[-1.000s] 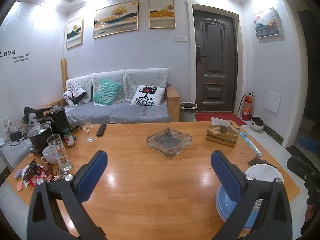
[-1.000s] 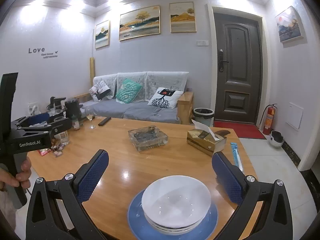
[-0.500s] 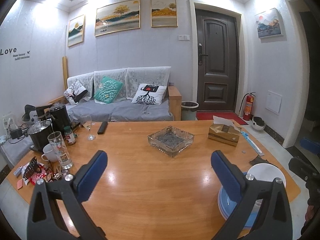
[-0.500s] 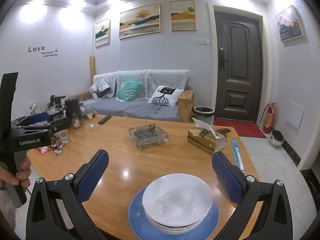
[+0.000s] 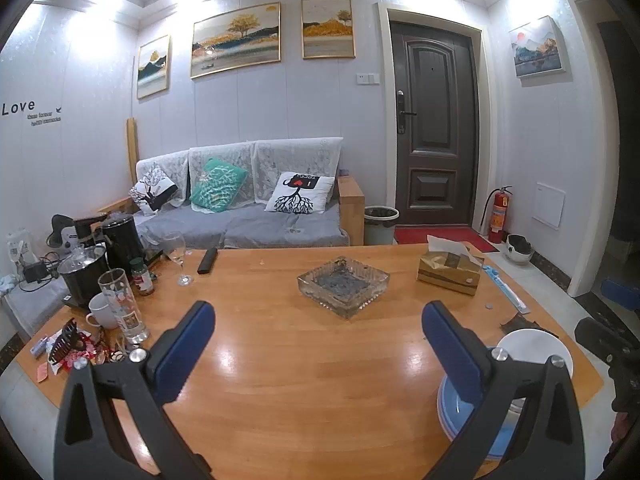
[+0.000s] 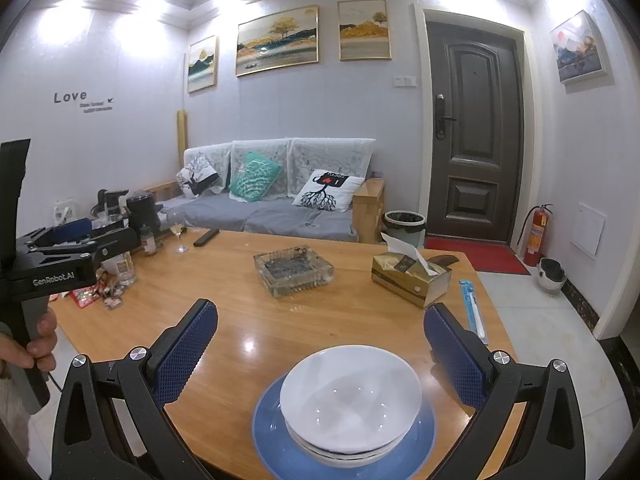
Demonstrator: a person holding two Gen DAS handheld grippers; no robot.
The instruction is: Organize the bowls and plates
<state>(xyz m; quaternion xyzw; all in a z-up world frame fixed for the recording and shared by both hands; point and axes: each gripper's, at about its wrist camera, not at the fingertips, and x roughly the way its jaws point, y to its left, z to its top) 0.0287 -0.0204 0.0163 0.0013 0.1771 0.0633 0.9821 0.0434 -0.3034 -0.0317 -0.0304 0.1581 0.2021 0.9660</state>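
Note:
White bowls (image 6: 351,398) are stacked on a blue plate (image 6: 272,440) at the near edge of the wooden table (image 6: 280,332). My right gripper (image 6: 320,344) is open and empty, its blue pads either side of the stack and just above it. My left gripper (image 5: 318,344) is open and empty over the bare table middle. In the left wrist view the white bowl (image 5: 534,350) and blue plate (image 5: 452,412) sit at the right, partly hidden behind the right finger. The left gripper also shows in the right wrist view (image 6: 60,264), held by a hand.
A glass ashtray (image 5: 343,284) sits mid-table and a gold tissue box (image 5: 448,270) at the right. A tall glass (image 5: 122,304), mug (image 5: 100,312), wine glass (image 5: 178,256), kettle and wrappers crowd the left end. A remote (image 5: 207,261) lies at the back.
Both grippers have drawn back and risen slightly; the table objects sit a little farther off. Both stay open and empty.

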